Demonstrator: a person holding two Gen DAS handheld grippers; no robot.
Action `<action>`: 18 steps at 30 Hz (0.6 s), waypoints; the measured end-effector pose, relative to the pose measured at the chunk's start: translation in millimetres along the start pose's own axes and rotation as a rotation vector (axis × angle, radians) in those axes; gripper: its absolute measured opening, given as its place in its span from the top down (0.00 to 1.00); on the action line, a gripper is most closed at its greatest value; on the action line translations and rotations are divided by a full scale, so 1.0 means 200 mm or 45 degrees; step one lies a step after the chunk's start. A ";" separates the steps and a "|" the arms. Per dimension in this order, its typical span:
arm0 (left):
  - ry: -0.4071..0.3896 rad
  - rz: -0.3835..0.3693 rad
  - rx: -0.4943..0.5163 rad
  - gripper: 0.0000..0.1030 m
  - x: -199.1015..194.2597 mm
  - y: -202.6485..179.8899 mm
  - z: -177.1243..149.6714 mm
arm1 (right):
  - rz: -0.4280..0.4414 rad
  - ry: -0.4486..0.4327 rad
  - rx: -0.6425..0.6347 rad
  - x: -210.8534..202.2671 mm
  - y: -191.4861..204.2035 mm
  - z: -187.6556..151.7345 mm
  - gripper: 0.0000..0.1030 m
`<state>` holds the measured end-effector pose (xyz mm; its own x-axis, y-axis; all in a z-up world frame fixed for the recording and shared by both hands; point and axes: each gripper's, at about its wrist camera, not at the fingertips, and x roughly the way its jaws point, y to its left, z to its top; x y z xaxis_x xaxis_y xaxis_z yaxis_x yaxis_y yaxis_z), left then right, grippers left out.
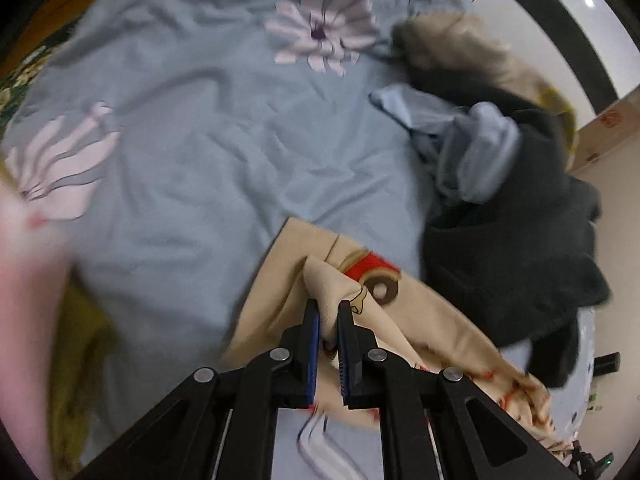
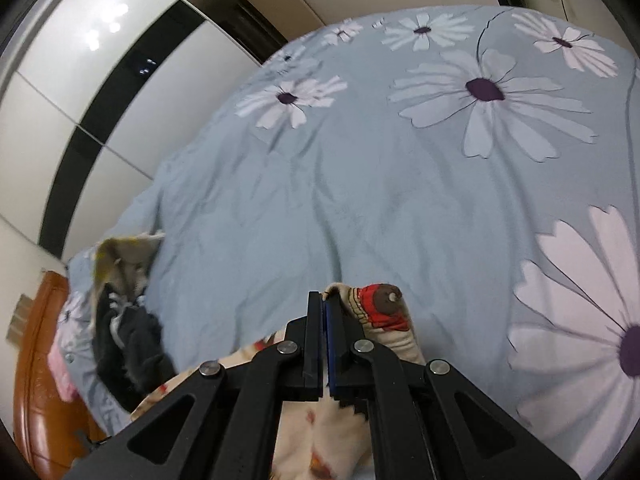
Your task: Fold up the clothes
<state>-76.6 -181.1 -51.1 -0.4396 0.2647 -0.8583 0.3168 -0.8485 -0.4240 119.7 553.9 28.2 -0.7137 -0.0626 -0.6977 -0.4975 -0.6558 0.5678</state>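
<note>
Beige printed cotton is what you are holding in both tools. Your left gripper (image 1: 328, 312) is pinching a raised fold of the beige garment (image 1: 280, 280) between its narrow-set jaws, the cloth standing up in a peak just ahead of the fingertips. The rest of the garment is spreading flat ahead and to the right of that gripper, with its red and brown print lying just beyond the right finger. Your right gripper (image 2: 324, 300) is clamped almost fully closed on another edge of the same garment (image 2: 380, 308); the cloth is bunching immediately right of the fingertips and trailing back underneath the jaws toward you.

Everything is lying on the pale blue bedcover (image 2: 320, 184) with its large white flowers, which is stretching out well ahead of both grippers. In the left wrist view, a pile of clothes (image 1: 516, 224), dark and light blue, is sitting to the right of the gripper, touching the garment's far right edge. The lower left of that view is blurred, so you cannot tell what the pink shape there is.
</note>
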 end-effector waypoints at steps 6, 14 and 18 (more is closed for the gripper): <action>-0.098 -0.214 0.089 0.67 -0.08 -0.01 0.00 | -0.022 0.032 -0.025 0.17 -0.02 0.02 0.98; -0.218 -0.322 0.121 0.46 -0.27 0.14 -0.20 | 0.084 -0.105 -0.156 -0.02 0.05 -0.01 0.49; -0.181 -0.286 0.099 0.47 -0.21 0.20 -0.24 | 0.119 -0.202 -0.219 -0.21 0.09 -0.08 0.49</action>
<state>-5.6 -204.8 -46.1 -0.6071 0.3878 -0.6936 0.1352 -0.8097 -0.5711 148.3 532.8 62.0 -0.8279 -0.0185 -0.5606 -0.3445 -0.7720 0.5342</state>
